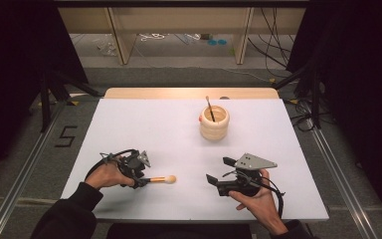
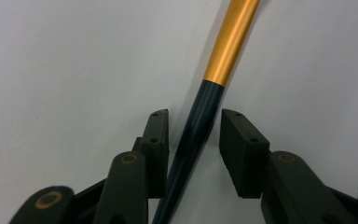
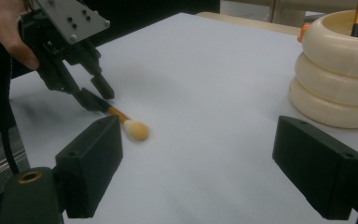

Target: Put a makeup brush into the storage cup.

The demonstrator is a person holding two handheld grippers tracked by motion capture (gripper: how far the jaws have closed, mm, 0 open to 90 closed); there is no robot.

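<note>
Step in hand: by my reading, the left gripper [image 1: 140, 180] is taking hold of the brush [image 1: 160, 179] that lies on the table [image 1: 144, 129], likely to carry it to the holder [image 1: 214, 122].
Brush place: flat on the table, its dark handle [image 2: 193, 144] running between the left gripper's jaws, the gold ferrule [image 2: 230, 42] just beyond their tips and the round tan head [image 3: 136, 129] farthest out, pointing toward the right gripper [image 1: 220, 170].
Left gripper state: jaws partly closed around the handle. In the left gripper view one pad [image 2: 157, 149] sits against the handle or very close to it, while the other pad [image 2: 240, 149] stands off with a clear gap, so the grip is not yet firm.
Doing it well: close until both pads press the handle evenly; the handle crosses the jaws at a slant, so a small turn of the wrist to square it up would likely keep it from rolling out. Grip on the dark handle, not the ferrule, and lift only once it is pinched.
Risk: a one-sided push could roll the brush along the table.
Left hand pose: the hand [image 1: 107, 174] is low over the near left of the table, with the gripper angled down so its tips meet the surface.
Right gripper state: jaws wide apart, nothing between them.
Right hand pose: the hand [image 1: 256, 196] holds its gripper well apart from the brush, aimed toward it across the table, with the holder off to one side ahead.
Holder: ribbed cream cup with another brush [image 1: 210, 108] standing in it.
</note>
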